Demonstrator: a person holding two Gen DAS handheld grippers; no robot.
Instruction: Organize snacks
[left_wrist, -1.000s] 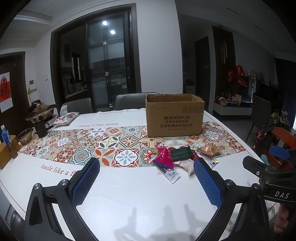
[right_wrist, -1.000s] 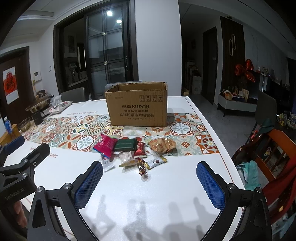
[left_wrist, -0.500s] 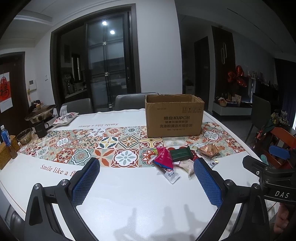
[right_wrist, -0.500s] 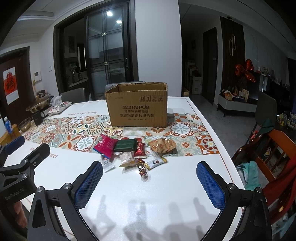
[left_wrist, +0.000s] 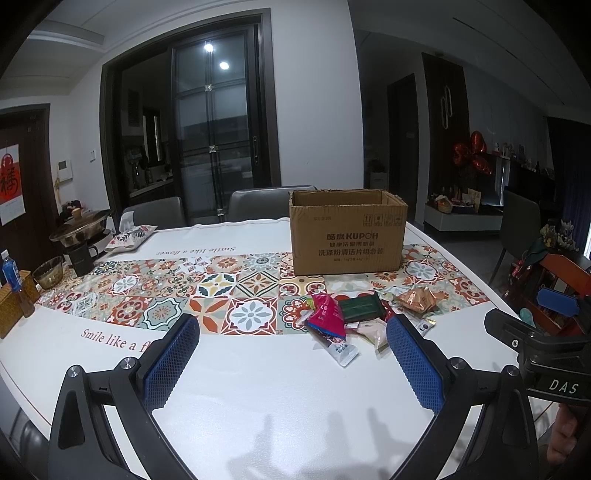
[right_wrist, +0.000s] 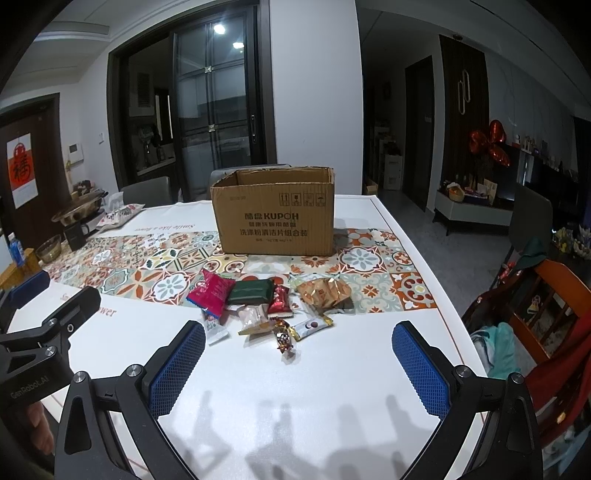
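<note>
Cardboard box (right_wrist: 275, 216), brown and open at the top, stands on a patterned tile runner (right_wrist: 166, 258) that crosses a white table (right_wrist: 314, 387). Printing on its near face reads KUPOH.

Just in front of the box lies a small heap of snacks (right_wrist: 273, 306), partly on the runner and partly on the bare white top. From the right wrist view, a pink packet (right_wrist: 211, 296) lies at the left of the heap, touching a dark green packet (right_wrist: 251, 291). A small red packet (right_wrist: 280, 301) lies beside the green one, and a gold crinkled packet (right_wrist: 325, 291) sits at the right. Nearer the camera are a pale clear-wrapped sweet (right_wrist: 251, 317), a silver sachet (right_wrist: 312, 326) and a twisted foil candy (right_wrist: 284, 338).

Right gripper (right_wrist: 299, 365) hovers above the bare table, short of the heap, its blue pads (right_wrist: 177, 365) spread wide with nothing between them. Left gripper (left_wrist: 291, 360) hovers likewise, fully spread and empty, with the heap ahead and to its right; from its view the pink packet (left_wrist: 327, 317) overlaps a white sachet (left_wrist: 341, 349).

Each gripper shows at the edge of the other's view.

At the table's far left stand a pot (left_wrist: 79, 227), a dark mug (left_wrist: 81, 258), a glass bowl (left_wrist: 48, 271) and a blue bottle (left_wrist: 10, 271). Grey chairs (left_wrist: 255, 203) sit behind the table, before a dark glass door (left_wrist: 214, 129).
</note>
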